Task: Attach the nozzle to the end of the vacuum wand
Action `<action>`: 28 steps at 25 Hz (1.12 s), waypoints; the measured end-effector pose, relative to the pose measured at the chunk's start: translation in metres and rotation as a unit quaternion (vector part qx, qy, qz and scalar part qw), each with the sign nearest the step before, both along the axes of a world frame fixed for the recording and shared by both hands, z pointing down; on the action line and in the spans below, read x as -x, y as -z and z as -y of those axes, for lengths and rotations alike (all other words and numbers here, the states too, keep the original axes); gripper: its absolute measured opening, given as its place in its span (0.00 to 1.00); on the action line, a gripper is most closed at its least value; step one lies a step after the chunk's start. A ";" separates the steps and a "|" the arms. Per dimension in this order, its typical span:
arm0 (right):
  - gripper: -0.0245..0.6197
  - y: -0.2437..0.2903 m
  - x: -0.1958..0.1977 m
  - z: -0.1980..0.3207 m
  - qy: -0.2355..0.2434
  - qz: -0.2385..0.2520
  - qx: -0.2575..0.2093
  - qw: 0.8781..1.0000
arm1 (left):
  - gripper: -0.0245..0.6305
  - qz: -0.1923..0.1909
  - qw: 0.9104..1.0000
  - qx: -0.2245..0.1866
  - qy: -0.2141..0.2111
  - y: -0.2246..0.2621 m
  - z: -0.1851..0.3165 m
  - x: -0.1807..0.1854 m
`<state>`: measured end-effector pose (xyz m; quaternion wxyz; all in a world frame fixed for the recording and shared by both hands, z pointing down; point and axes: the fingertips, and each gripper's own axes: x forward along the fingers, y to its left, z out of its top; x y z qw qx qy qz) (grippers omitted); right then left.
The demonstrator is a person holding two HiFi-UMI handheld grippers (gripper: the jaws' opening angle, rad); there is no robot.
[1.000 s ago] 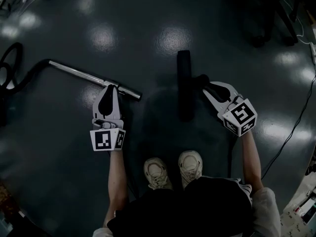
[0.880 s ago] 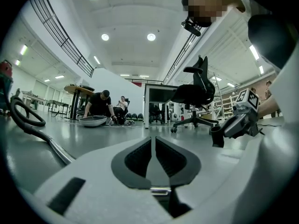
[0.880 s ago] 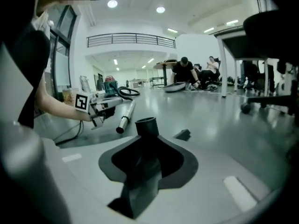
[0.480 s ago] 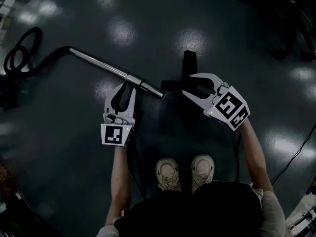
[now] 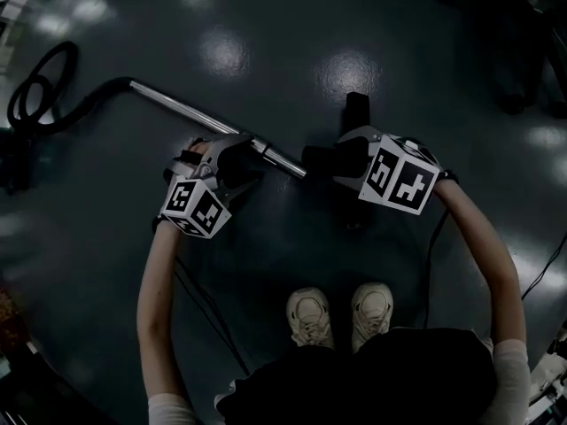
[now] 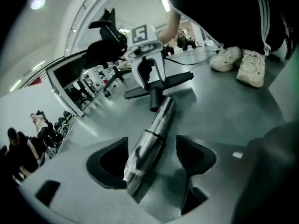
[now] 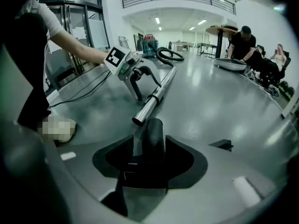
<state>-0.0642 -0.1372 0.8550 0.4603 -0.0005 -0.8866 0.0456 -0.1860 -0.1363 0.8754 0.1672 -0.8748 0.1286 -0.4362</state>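
Note:
The metal vacuum wand (image 5: 177, 104) lies on the floor and runs from its black hose to an open end near the middle. My left gripper (image 5: 237, 153) straddles the wand (image 6: 156, 125) near that end. Its jaws have just been opening, and a gap shows on each side of the tube. The black nozzle (image 5: 356, 109) lies to the right, its neck (image 7: 153, 134) pointing at the wand's end (image 7: 140, 119), a short way off. My right gripper (image 5: 341, 159) has the neck between its jaws, which have just been opening; floor shows beside the neck.
The black hose (image 5: 40, 87) coils at the far left. The person's shoes (image 5: 341, 312) stand just behind the grippers, and a thin cable (image 5: 204, 308) crosses the floor beside them. In the right gripper view people sit at a round table (image 7: 233, 62) far off.
The left gripper rolled and came down over the wand, its jaws wider. The right gripper moved left, and the nozzle's neck now faces the wand's end. Its jaws have spread.

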 end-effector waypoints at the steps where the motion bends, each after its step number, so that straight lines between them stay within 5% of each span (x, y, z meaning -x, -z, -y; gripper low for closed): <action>1: 0.37 -0.003 0.002 0.001 0.006 -0.014 0.001 1.000 | 0.52 0.036 0.999 -0.001 -0.019 -0.003 0.004 0.002; 3: 0.34 -0.005 0.005 0.004 0.017 -0.030 0.001 0.999 | 0.52 0.112 0.992 0.005 -0.061 -0.012 0.010 0.004; 6: 0.33 -0.007 0.009 0.002 0.021 -0.032 0.000 0.999 | 0.39 0.215 0.969 0.010 -0.118 -0.024 0.015 0.003; 9: 0.32 -0.009 0.009 0.003 0.012 -0.028 0.000 1.000 | 0.35 0.261 0.954 0.018 -0.147 -0.030 0.017 0.000; 15: 0.30 -0.009 0.003 0.004 0.010 -0.036 -0.010 0.999 | 0.35 0.273 0.951 0.037 -0.139 -0.034 0.012 -0.004; 18: 0.31 -0.010 0.000 0.006 0.006 -0.044 -0.032 0.998 | 0.35 0.251 0.959 0.043 -0.124 -0.024 0.009 -0.010; 28: 0.33 -0.030 0.008 0.005 0.020 -0.203 -0.084 0.975 | 0.36 0.189 0.979 0.036 -0.071 0.009 0.019 -0.020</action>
